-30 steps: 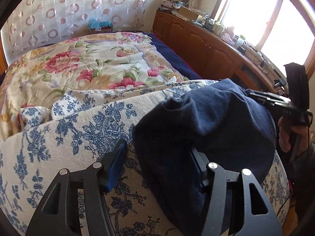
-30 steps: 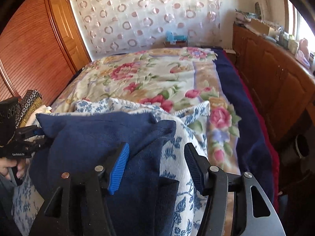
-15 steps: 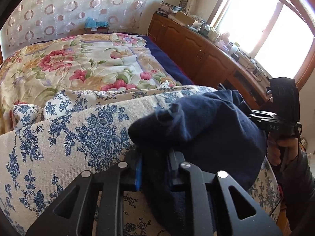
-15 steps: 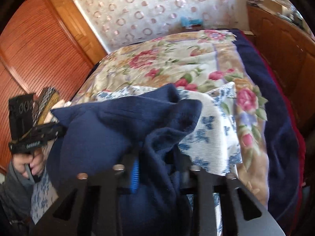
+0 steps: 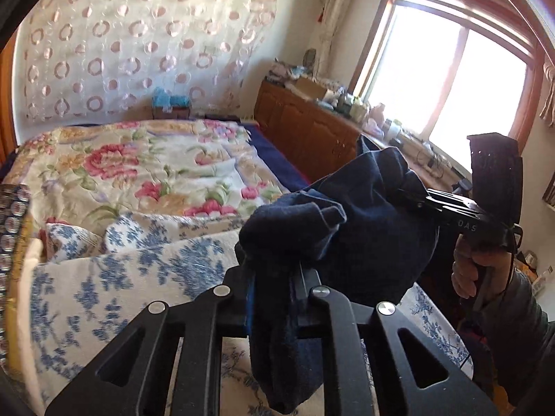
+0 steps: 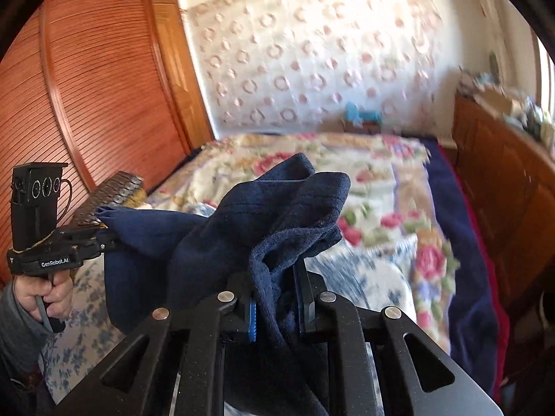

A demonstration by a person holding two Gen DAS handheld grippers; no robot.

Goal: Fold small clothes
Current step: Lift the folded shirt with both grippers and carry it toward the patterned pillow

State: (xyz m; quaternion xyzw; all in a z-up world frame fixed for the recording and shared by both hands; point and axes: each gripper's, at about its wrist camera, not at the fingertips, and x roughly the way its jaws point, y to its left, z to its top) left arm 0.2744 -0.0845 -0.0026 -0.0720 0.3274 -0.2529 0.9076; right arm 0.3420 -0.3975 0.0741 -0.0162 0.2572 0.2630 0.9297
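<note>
Navy knit garment pinched at 2 separate edges and hanging in the air above the blue-and-white floral cover at the near end of the bed, no longer flat on it. Left gripper just closed, pads pressing a bunched fold of the dark cloth, a tail of fabric dropping below the jaws. Right gripper likewise just closed, blue pad visible against a thick gathered hem. Seen from the left wrist view, right gripper biting the far edge of the cloth, held by a hand on its handle; from the right wrist view, left gripper clamped on the opposite corner, fabric slung between the 2 like a loose hammock.

Likely reason for the paired grip: 1 edge per tool, so the piece can be raised, spread and laid over itself in a controlled fold. Cloth crumpled and sagging in the middle, so probably an early stage, with no tidy fold yet formed. Pink floral quilt beyond, wooden cabinets along the window side, well apart from the work.
</note>
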